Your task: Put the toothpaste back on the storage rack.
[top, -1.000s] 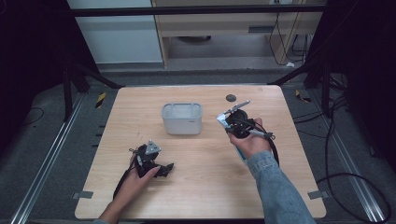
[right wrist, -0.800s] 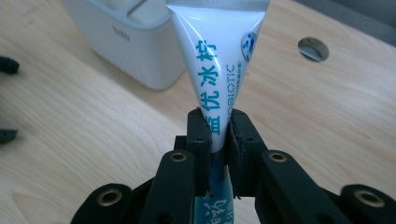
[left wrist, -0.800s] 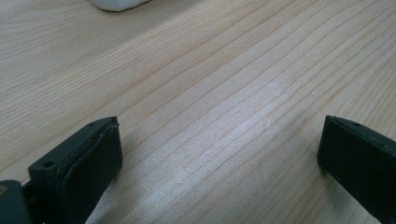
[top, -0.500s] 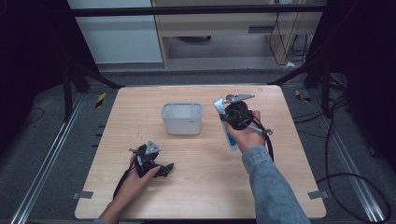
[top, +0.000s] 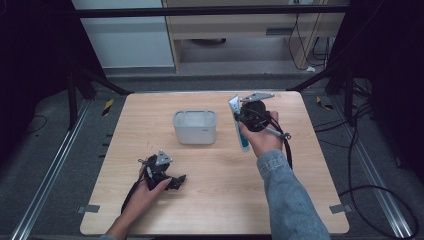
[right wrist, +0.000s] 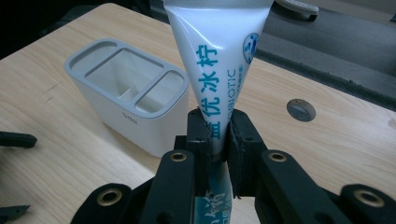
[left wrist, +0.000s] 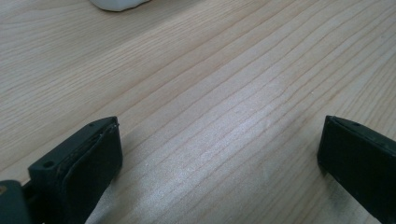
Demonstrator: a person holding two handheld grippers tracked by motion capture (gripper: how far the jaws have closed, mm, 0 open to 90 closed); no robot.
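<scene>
right gripper: clamped on toothpaste tube, beside holder
left gripper: jaws apart, nothing between, on worktop

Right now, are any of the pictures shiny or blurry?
Right gripper view: glare streaks run down the white tube, whose print stays sharp. Left gripper view: a pale sheen lies on the table, and the white holder at the top edge looks soft. High view: dark surroundings, table evenly lit.

A white tube with blue letters is pinched in the right tool, up off the table, just beside a white holder with three open holes on top.
</scene>
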